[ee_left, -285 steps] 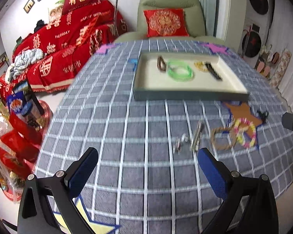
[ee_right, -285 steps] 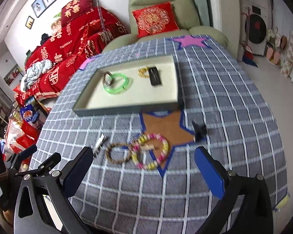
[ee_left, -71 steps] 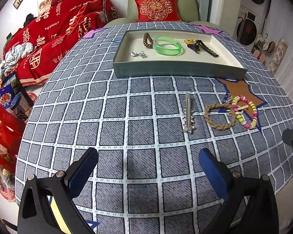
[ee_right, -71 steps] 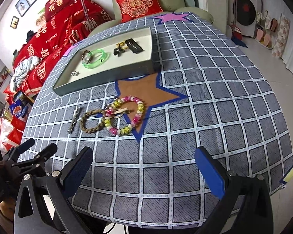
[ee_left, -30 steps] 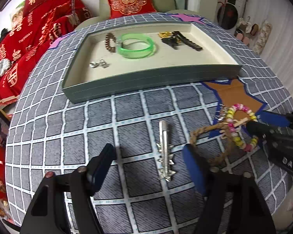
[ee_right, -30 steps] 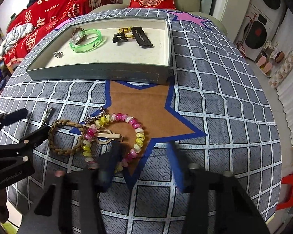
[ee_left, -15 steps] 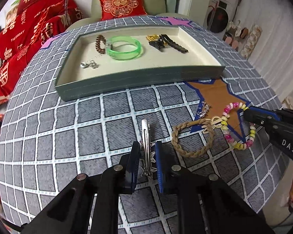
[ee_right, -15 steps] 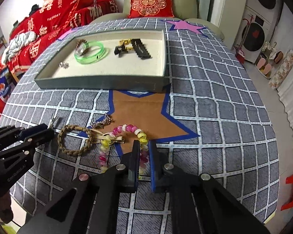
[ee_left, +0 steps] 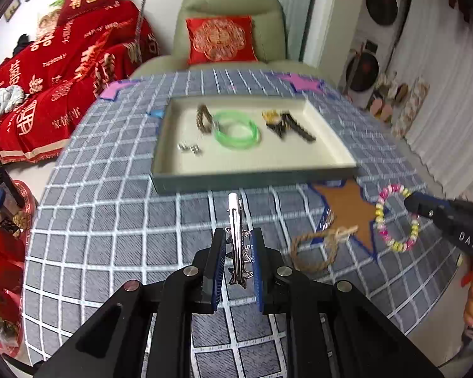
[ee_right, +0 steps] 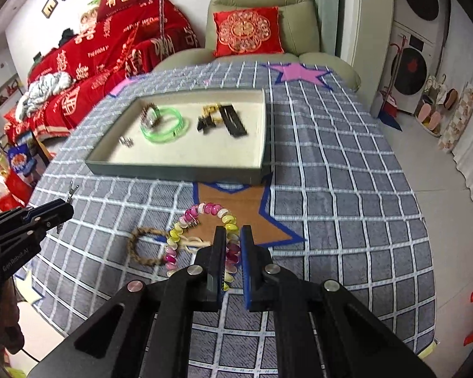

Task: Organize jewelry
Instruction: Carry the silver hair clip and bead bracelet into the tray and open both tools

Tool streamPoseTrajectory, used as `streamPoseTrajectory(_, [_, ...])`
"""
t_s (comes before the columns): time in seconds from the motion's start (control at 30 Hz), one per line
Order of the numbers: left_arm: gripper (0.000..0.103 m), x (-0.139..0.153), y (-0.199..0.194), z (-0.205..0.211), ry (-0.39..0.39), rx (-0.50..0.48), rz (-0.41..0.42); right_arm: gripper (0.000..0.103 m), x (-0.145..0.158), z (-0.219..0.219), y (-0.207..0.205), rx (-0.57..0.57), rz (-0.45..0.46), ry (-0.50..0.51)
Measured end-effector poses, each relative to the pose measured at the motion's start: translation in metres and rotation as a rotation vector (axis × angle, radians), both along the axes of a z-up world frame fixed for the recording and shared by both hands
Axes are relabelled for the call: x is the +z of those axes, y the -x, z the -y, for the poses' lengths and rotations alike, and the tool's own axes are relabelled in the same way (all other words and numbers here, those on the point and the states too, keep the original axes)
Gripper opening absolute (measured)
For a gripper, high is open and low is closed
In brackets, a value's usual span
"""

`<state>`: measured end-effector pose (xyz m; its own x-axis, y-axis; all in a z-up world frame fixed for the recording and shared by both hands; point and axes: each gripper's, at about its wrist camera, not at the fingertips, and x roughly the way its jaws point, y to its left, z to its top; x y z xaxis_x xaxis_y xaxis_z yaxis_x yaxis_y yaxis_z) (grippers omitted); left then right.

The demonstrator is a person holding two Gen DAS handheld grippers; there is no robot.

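My left gripper point(ee_left: 238, 239) is shut on a silver hair clip point(ee_left: 236, 220) and holds it above the checked tablecloth, in front of the grey tray point(ee_left: 252, 178). My right gripper point(ee_right: 233, 239) is shut on a pink and yellow bead bracelet point(ee_right: 205, 209) and lifts it off the cloth; it also shows in the left wrist view point(ee_left: 391, 217). A braided brown bracelet point(ee_right: 145, 245) lies on the cloth beside it. The tray point(ee_right: 176, 170) holds a green bangle point(ee_right: 165, 124), a brown bead bracelet point(ee_right: 148, 114), black clips point(ee_right: 224, 119) and a small silver piece point(ee_right: 126, 141).
A brown star patch point(ee_right: 236, 201) lies before the tray. A green armchair with a red cushion point(ee_right: 247, 30) stands behind the table. A red sofa point(ee_right: 110, 50) is at the left. The table's near edge drops to the floor on the right.
Both grippers have risen and pulled back from the table. The left has lifted the hair clip and the right has lifted the bead bracelet off the cloth.
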<state>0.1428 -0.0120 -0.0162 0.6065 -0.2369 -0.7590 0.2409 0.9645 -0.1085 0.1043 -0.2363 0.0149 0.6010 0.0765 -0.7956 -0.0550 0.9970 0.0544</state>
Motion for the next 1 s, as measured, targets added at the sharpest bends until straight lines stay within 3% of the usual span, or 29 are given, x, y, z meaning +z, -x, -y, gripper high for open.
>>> streamPoseTrajectory(0.23, [0.024, 0.030, -0.014, -0.006, 0.006, -0.003, 0.062, 0.010, 0.024, -0.005, -0.020, 0.016, 0.035, -0.032])
streamPoseTrajectory(0.5, [0.024, 0.035, -0.057, -0.003, -0.042, 0.006, 0.065, 0.010, 0.032, -0.014, -0.066, 0.029, 0.033, -0.029])
streamPoseTrajectory(1.0, [0.024, -0.016, -0.139, 0.007, -0.098, 0.021, -0.057, 0.010, -0.015, -0.016, -0.161, 0.002, -0.081, -0.045])
